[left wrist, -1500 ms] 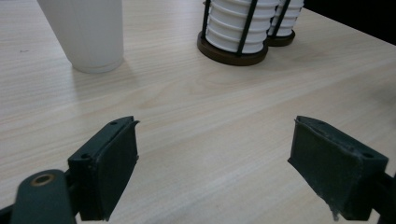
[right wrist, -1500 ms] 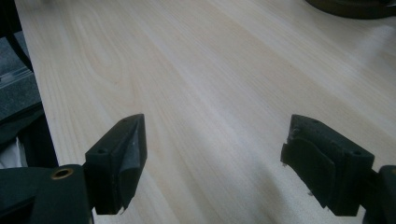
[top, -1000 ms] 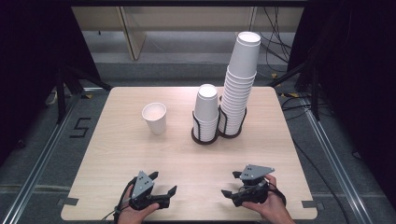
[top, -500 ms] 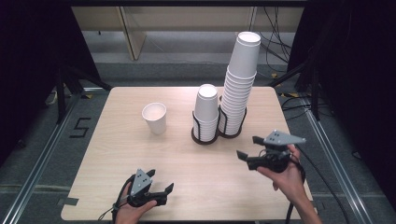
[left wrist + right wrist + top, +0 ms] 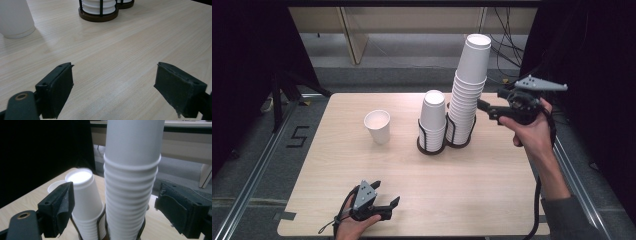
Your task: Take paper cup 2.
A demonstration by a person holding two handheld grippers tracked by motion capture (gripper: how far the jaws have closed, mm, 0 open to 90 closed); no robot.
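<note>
A pale wood-grain table [image 5: 492,200] is bearing a tall stack [image 5: 469,90] of smooth white ribbed-rim paper cups, beside a short stack [image 5: 433,117], both standing in round black wire holders [image 5: 432,145]. A single cup [image 5: 377,126] is standing apart, leftward. The right gripper [image 5: 484,107] is hanging just right of the tall stack, jaws gaping empty; a second ago it was lying low near the table's front edge. The left gripper [image 5: 387,206] is resting there, jaws apart, empty.
</note>
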